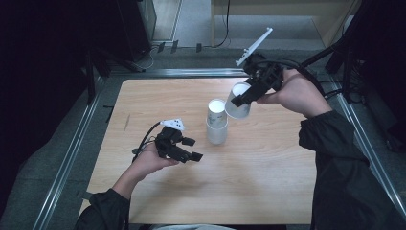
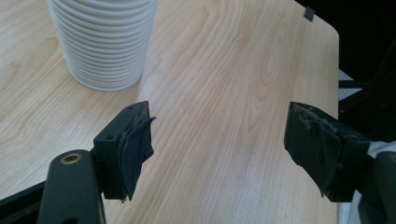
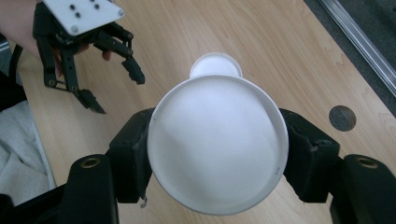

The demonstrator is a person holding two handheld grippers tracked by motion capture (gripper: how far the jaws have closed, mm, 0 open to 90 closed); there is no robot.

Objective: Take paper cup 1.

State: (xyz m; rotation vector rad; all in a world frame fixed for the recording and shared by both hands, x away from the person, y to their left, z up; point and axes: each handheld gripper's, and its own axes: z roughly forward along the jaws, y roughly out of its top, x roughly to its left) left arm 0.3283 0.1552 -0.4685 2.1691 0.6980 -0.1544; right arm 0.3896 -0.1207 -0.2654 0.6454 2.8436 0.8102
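A stack of white ribbed paper cups (image 1: pixel 216 122) stands upright in the middle of the wooden table (image 1: pixel 268 182). My right gripper (image 1: pixel 244 98) hangs above and to the right of the stack, shut on a single white cup (image 1: pixel 238 101) that is tilted, its mouth facing up and back. In the right gripper view both jaws press the sides of the cup (image 3: pixel 217 144), with the stack (image 3: pixel 215 65) below it. My left gripper (image 1: pixel 191 148) rests low at the stack's left, open, with nothing between its jaws. The stack's base (image 2: pixel 105 42) shows ahead of the left gripper (image 2: pixel 219 144).
Metal rails (image 1: pixel 368 158) run along the table's sides and far edge. A round dark spot (image 3: pixel 342 117) marks the tabletop near its edge. Dark equipment and cables (image 1: pixel 139 28) stand on the floor behind the table.
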